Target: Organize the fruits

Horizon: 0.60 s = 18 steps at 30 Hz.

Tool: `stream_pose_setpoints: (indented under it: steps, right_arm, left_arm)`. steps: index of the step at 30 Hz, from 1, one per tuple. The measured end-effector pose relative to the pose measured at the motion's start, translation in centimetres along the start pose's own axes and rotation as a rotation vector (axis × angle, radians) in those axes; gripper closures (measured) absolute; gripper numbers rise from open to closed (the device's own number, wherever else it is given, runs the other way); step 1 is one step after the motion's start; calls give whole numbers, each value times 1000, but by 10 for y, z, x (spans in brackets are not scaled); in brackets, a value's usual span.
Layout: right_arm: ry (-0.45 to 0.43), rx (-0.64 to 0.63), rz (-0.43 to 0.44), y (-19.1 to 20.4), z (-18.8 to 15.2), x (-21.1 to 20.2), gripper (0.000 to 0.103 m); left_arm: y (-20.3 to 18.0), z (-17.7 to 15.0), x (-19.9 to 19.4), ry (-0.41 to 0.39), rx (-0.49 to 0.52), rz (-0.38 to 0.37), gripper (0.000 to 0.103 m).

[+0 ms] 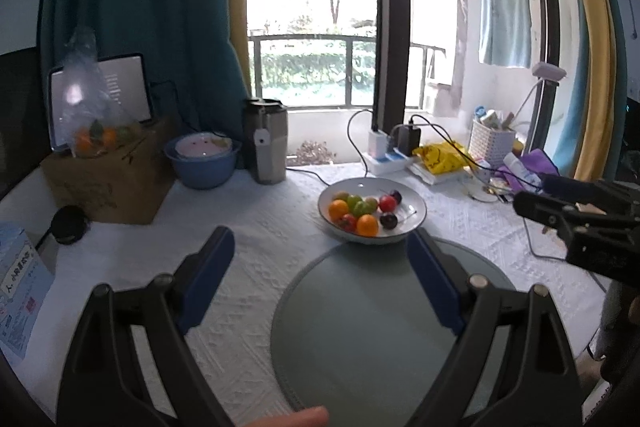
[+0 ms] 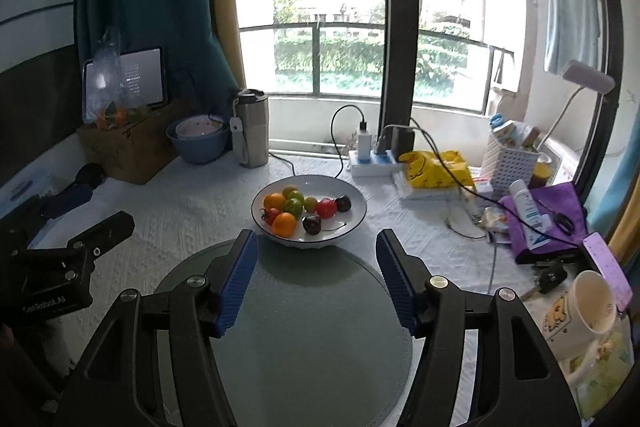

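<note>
A white bowl (image 1: pixel 412 205) (image 2: pixel 356 205) on the white tablecloth holds several small fruits: oranges (image 1: pixel 367 225) (image 2: pixel 284 224), green ones (image 1: pixel 354 202) (image 2: pixel 293 206), red ones (image 1: pixel 387 203) (image 2: pixel 327 207) and dark plums (image 1: pixel 388 220) (image 2: pixel 312 224). It stands at the far edge of a round grey-green mat (image 1: pixel 360 327) (image 2: pixel 304 327). My left gripper (image 1: pixel 322 243) hangs open above the mat, short of the bowl, nothing between its blue pads. My right gripper (image 2: pixel 316 241) is open too, its fingers also bare. Each gripper's black body shows at the edge of the other's view.
A steel tumbler (image 1: pixel 267 141) (image 2: pixel 252 127), a blue bowl (image 1: pixel 202 163) (image 2: pixel 196 143) and a cardboard box (image 1: pixel 108 179) with bagged fruit (image 1: pixel 94 137) stand at back left. A power strip (image 2: pixel 372 159), yellow bag (image 2: pixel 436 169), white basket (image 2: pixel 510 163), purple cloth (image 2: pixel 552 215) and mug (image 2: pixel 584 311) crowd the right.
</note>
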State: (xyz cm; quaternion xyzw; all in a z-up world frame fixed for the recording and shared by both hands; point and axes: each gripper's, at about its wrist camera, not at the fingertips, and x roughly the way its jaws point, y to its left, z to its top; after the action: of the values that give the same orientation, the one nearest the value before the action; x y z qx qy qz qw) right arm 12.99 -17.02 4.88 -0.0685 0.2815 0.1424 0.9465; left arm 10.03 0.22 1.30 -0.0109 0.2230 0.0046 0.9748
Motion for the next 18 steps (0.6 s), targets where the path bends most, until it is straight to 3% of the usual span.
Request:
stream_pose_setpoints:
  steps: [18]
  right_arm:
    - [1, 0, -3, 3, -4, -6, 38]
  left_arm:
    - [4, 1, -7, -20, -2, -2, 14]
